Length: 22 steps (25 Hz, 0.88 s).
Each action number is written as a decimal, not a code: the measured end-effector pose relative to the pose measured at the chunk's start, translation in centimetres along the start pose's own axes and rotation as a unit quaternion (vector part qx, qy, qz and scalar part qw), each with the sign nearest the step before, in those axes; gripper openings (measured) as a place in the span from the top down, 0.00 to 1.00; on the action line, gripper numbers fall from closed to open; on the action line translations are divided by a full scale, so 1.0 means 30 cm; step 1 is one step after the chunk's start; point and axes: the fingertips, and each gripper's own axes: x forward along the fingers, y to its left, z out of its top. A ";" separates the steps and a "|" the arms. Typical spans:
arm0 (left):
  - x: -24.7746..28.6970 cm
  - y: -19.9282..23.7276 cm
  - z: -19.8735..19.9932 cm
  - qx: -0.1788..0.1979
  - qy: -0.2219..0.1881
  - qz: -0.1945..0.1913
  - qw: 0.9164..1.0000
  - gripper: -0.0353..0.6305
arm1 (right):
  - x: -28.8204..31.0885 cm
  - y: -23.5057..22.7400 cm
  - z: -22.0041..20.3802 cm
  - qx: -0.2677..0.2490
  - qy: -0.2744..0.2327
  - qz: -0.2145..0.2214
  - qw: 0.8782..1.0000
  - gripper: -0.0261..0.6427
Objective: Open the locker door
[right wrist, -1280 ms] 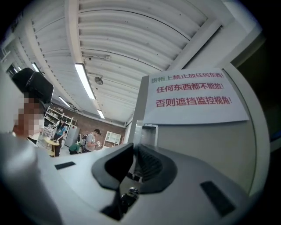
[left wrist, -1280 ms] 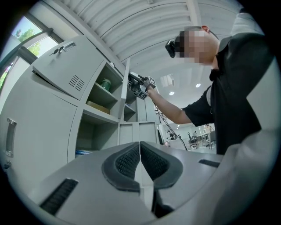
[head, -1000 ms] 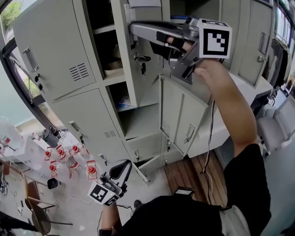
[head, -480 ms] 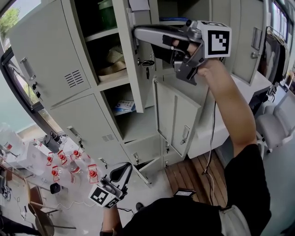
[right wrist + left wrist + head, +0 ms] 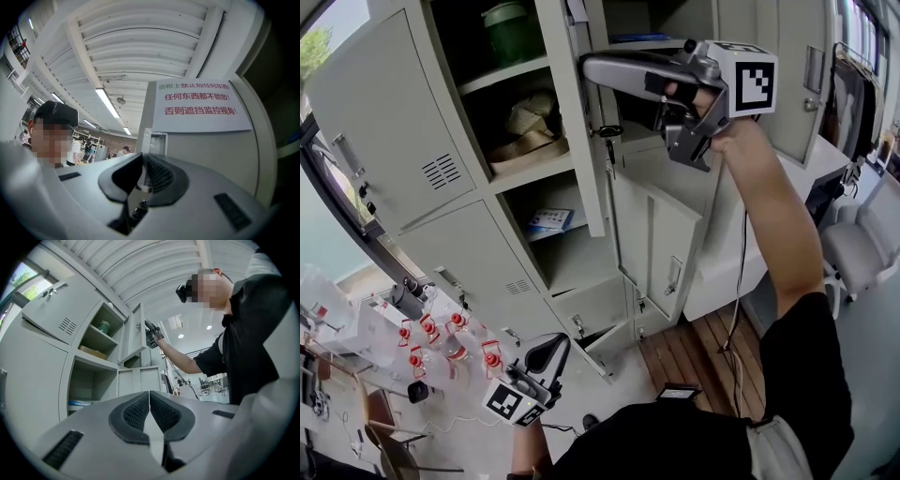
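Head view shows the right gripper clamped on the upright edge of the locker door, which lies to its left.

Matt grey painted metal locker door, smooth paper notice, wooden floor planks

The person wears a black short-sleeved top and a black fingerless glove on the right hand. The right gripper and left gripper have smooth silver-grey shells, dark ribbed pads and white cubes with black square markers. A thin black cable trails from the right one.
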 end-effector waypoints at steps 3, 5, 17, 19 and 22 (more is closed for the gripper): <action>0.005 0.018 -0.010 -0.004 0.001 -0.002 1.000 0.92 | -0.011 -0.014 -0.005 0.005 0.001 0.006 1.000 0.90; 0.010 0.042 -0.019 -0.008 0.003 -0.005 1.000 0.92 | -0.013 -0.039 -0.012 0.011 0.001 0.010 1.000 0.90; 0.049 0.026 -0.044 -0.019 0.008 -0.021 1.000 0.92 | -0.126 -0.050 0.004 0.045 -0.021 0.041 0.998 0.90; 0.053 0.031 -0.045 -0.020 0.008 -0.022 1.000 0.92 | -0.149 -0.058 0.006 0.047 -0.024 0.041 0.998 0.90; 0.060 0.022 -0.044 -0.019 0.009 -0.026 0.999 0.92 | -0.189 -0.059 0.015 0.048 -0.032 0.037 0.998 0.90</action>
